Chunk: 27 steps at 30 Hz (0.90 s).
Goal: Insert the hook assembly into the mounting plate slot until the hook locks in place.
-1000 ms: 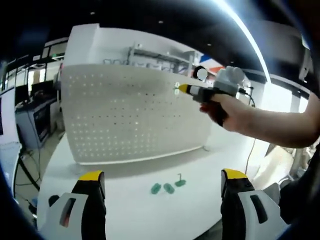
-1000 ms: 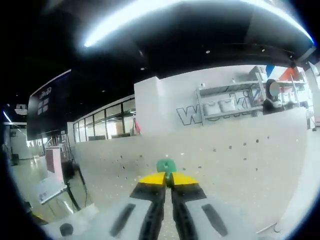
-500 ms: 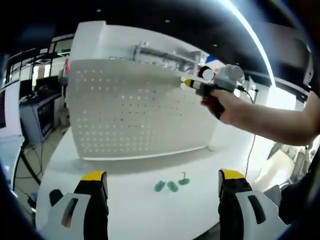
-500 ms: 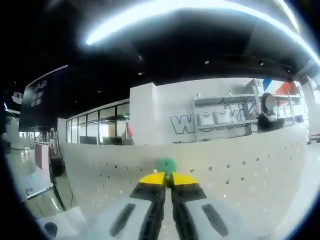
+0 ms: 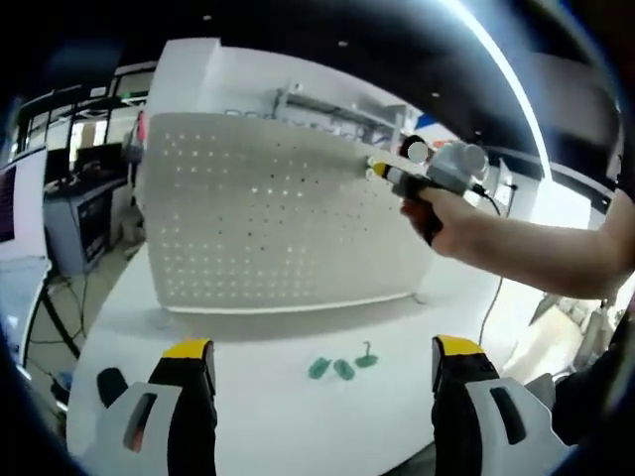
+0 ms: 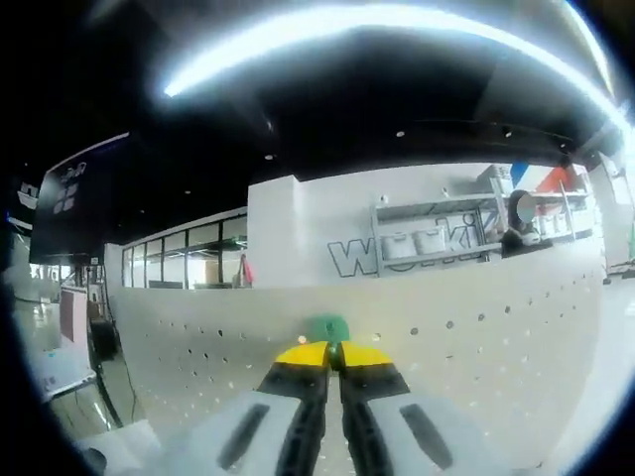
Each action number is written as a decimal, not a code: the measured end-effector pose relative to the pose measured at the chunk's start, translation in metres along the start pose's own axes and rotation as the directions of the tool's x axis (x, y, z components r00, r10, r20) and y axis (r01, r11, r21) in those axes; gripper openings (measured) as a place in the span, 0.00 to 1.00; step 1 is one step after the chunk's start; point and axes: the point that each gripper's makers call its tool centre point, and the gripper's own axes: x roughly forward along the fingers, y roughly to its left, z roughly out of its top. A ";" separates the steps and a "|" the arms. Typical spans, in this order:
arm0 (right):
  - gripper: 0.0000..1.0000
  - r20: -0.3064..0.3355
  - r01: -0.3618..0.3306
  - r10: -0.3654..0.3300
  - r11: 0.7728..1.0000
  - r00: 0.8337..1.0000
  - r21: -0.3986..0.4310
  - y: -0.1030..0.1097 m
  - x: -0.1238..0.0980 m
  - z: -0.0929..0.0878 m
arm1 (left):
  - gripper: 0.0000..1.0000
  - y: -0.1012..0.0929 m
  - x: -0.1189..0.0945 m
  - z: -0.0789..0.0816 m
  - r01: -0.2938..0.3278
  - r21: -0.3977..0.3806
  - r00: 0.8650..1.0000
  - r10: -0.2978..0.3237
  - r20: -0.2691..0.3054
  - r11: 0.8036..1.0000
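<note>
1. Pinching a small green hook piece (image 6: 327, 328), the right gripper (image 6: 332, 355) has its yellow-tipped fingers (image 6: 303, 355) pressed together, with only the rounded green top showing above the tips.
2. Just past those fingers stands the white perforated mounting plate (image 6: 476, 347), upright and dotted with rows of small holes; the green piece sits right up against its upper part, though I cannot tell whether it is in a hole.
3. Seen from the left gripper view, that same right gripper (image 5: 380, 173) is held high at the plate's top right corner, a person's hand (image 5: 448, 213) wrapped around its handle and a bare forearm running off to the right.
4. The left gripper (image 5: 319, 349) hangs low over the white worktop (image 5: 258, 397), its two yellow-tipped fingers (image 5: 189, 349) spread wide apart with nothing between them.
5. Ahead of and between those spread fingers, three small green hook parts (image 5: 342, 367) lie loose on the worktop, close together, one with a thin bent wire standing up.
6. Beyond them the mounting plate (image 5: 268, 218) stands along the far side of the worktop.
7. Farther out, behind the plate, a white wall carries a metal shelf (image 6: 437, 233) with large lettering behind it.
</note>
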 end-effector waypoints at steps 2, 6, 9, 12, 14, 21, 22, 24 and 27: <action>0.01 0.006 -0.001 0.001 1.000 1.000 0.009 -0.001 0.000 0.000 | 0.91 -0.002 0.001 0.000 0.005 0.010 1.000 -0.005 -0.004 1.000; 0.01 0.008 0.000 0.000 1.000 1.000 0.017 -0.001 0.000 -0.004 | 0.90 -0.002 0.001 0.002 0.006 0.013 1.000 -0.006 -0.001 1.000; 0.01 0.017 0.006 -0.007 1.000 1.000 0.012 -0.001 -0.001 -0.004 | 0.90 0.000 0.001 0.003 0.003 0.011 1.000 -0.003 -0.001 1.000; 0.01 0.022 0.011 -0.011 1.000 1.000 0.012 -0.001 0.000 -0.004 | 0.89 0.002 -0.001 0.002 -0.003 0.009 1.000 0.003 -0.003 1.000; 0.01 0.027 0.016 -0.016 1.000 1.000 0.008 -0.002 -0.001 -0.003 | 0.89 0.003 -0.001 0.002 -0.007 0.004 1.000 0.007 0.000 1.000; 0.01 0.026 0.032 -0.033 0.999 0.999 0.033 -0.003 0.000 -0.008 | 0.88 0.008 -0.002 -0.002 -0.013 -0.010 1.000 0.013 -0.006 1.000; 0.01 0.026 0.035 -0.036 0.999 0.999 0.028 -0.002 0.000 -0.008 | 0.88 0.008 -0.002 -0.002 -0.014 -0.011 1.000 0.014 -0.006 1.000; 0.01 0.033 0.040 -0.041 0.999 0.999 0.023 -0.002 0.000 -0.010 | 0.87 0.009 -0.002 -0.002 -0.015 -0.012 1.000 0.015 -0.006 1.000; 0.01 0.028 0.049 -0.049 0.999 0.998 0.004 -0.002 0.003 -0.011 | 0.87 0.010 -0.002 -0.003 -0.017 -0.016 1.000 0.017 -0.009 1.000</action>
